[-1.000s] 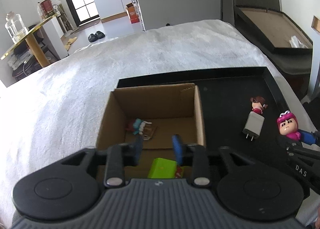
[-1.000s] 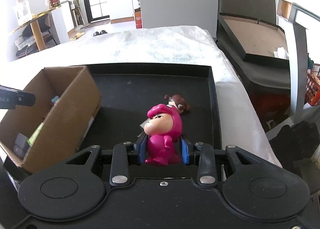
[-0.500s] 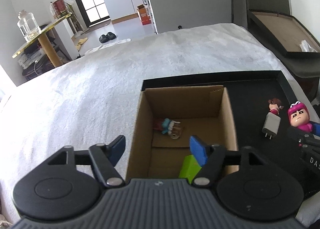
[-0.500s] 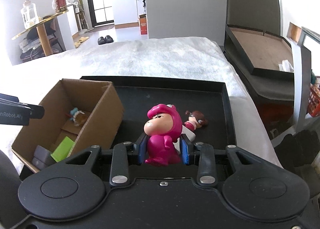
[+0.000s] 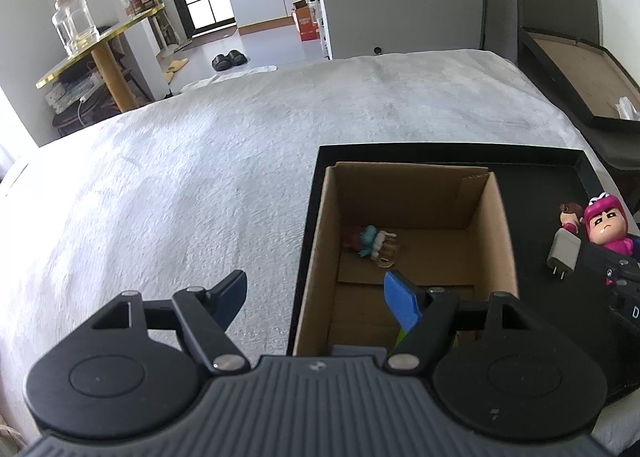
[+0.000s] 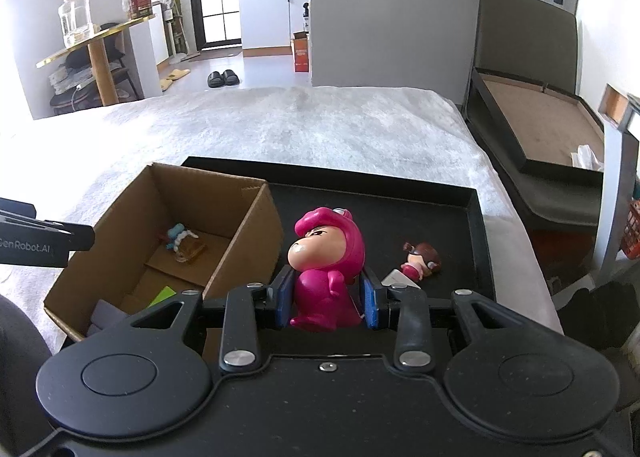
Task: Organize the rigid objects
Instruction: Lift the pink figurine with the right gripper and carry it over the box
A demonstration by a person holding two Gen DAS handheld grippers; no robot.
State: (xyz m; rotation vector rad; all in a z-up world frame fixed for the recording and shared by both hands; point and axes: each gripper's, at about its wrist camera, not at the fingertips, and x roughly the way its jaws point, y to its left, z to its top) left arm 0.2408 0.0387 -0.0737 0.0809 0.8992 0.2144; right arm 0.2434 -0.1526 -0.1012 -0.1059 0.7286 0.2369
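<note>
**Sorting partly done: pink figure held, two items left**

Left wrist view: the left gripper is seen spread apart and empty beside the box, which holds a doll.

Right wrist view: the right gripper is clamped on the pink figure, not yet boxed. A small figure and a charger are left on the tray.

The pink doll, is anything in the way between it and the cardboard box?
Only the box's own near wall. The pink doll, held in the right gripper, sits beside the cardboard box, and the open top looks clear. The left gripper hangs over the other side.
</note>
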